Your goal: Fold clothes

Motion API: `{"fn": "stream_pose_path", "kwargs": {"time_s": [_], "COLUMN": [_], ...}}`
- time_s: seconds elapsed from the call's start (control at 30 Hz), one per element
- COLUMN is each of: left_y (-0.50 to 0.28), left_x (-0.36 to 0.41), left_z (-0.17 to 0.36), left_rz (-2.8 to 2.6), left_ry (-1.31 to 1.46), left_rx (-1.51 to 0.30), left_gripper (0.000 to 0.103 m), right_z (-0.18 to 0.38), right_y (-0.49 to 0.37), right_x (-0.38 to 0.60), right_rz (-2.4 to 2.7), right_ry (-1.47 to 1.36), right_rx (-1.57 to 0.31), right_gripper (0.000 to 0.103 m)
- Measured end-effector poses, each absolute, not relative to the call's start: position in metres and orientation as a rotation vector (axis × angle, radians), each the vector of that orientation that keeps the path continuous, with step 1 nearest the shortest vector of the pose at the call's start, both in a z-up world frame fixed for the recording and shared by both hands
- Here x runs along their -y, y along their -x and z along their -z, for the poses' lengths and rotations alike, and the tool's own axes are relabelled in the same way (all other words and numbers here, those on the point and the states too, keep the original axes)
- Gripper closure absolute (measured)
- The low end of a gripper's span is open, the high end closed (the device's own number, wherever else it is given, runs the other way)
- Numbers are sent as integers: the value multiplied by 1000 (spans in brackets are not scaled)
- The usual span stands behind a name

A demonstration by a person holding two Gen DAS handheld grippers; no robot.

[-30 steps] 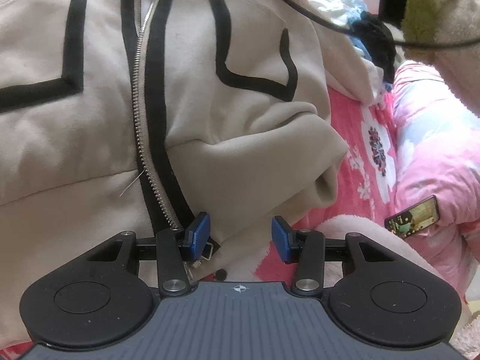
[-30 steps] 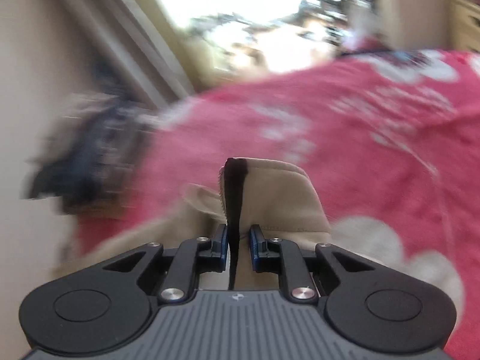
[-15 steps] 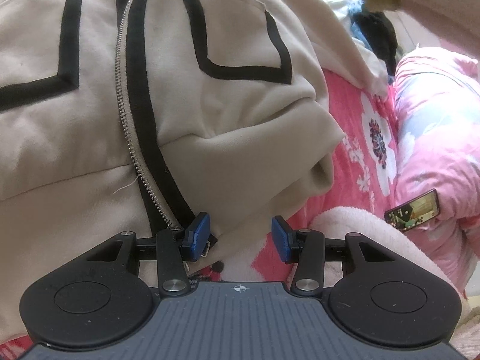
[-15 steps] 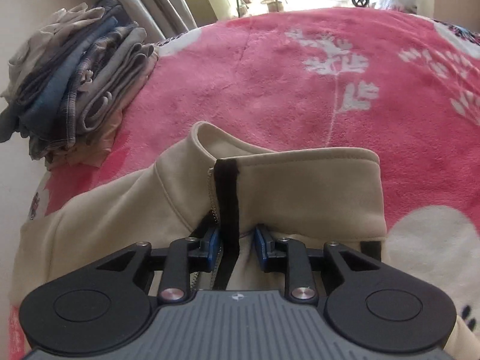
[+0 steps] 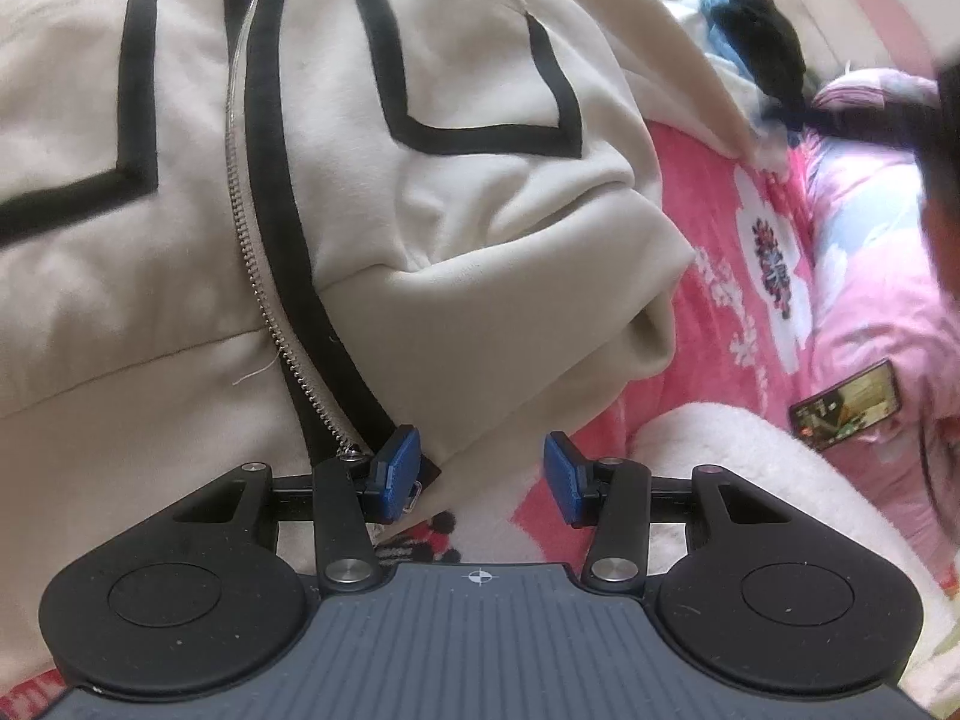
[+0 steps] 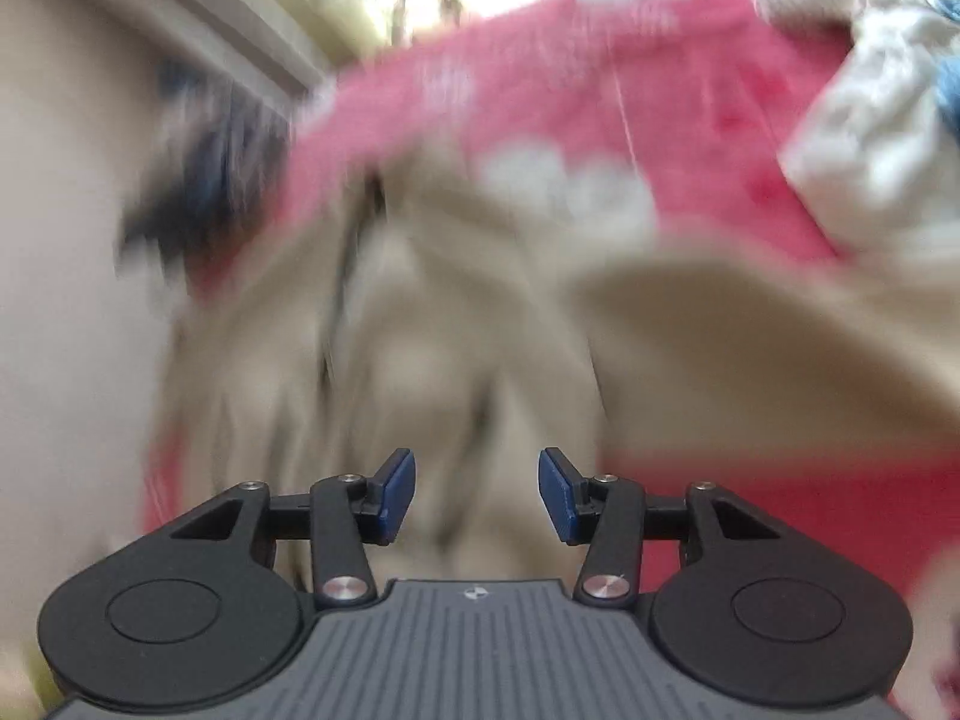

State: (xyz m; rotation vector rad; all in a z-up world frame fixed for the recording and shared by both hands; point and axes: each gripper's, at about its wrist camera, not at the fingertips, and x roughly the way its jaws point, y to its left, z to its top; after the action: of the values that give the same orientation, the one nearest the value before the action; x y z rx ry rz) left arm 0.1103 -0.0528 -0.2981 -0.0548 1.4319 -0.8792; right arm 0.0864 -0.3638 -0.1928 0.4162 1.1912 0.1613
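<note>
A cream zip-up jacket with black trim and a silver zipper lies spread on the pink floral blanket. My left gripper is open at the jacket's bottom hem, by the zipper's lower end; its left pad touches the hem and nothing is pinched. In the right wrist view everything is smeared by motion. My right gripper is open above the blurred cream jacket, holding nothing.
A phone with a lit screen lies on the pink quilt at the right. White fleece bunches near my left gripper. A dark and white clothes heap sits at the back. A blurred dark pile shows left in the right wrist view.
My right gripper let go of the jacket's collar and zipper edge, opened, and is swinging fast. The left gripper stayed open at the hem while the jacket shifted slightly.
</note>
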Motion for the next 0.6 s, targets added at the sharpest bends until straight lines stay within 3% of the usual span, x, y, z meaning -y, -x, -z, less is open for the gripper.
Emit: {"fn": "stream_pose_path", "kwargs": {"time_s": [0.1, 0.23, 0.43, 0.6], "left_y": [-106, -92, -61, -36], "left_x": [55, 59, 87, 124], "left_z": [293, 278, 241, 227], "left_rz": [870, 853, 922, 966], "left_ry": [17, -59, -219, -361], "left_rx": [-1414, -1357, -1176, -1006], "left_gripper": [57, 57, 51, 50], "right_z": [213, 243, 256, 233], "right_y": [-39, -27, -18, 5], "right_x": [331, 322, 333, 331], "right_rz": [-238, -215, -204, -227], "right_ry": [-255, -263, -383, -455], "right_rx": [-1263, -1239, -1169, -1109], "right_gripper": [55, 64, 102, 102]}}
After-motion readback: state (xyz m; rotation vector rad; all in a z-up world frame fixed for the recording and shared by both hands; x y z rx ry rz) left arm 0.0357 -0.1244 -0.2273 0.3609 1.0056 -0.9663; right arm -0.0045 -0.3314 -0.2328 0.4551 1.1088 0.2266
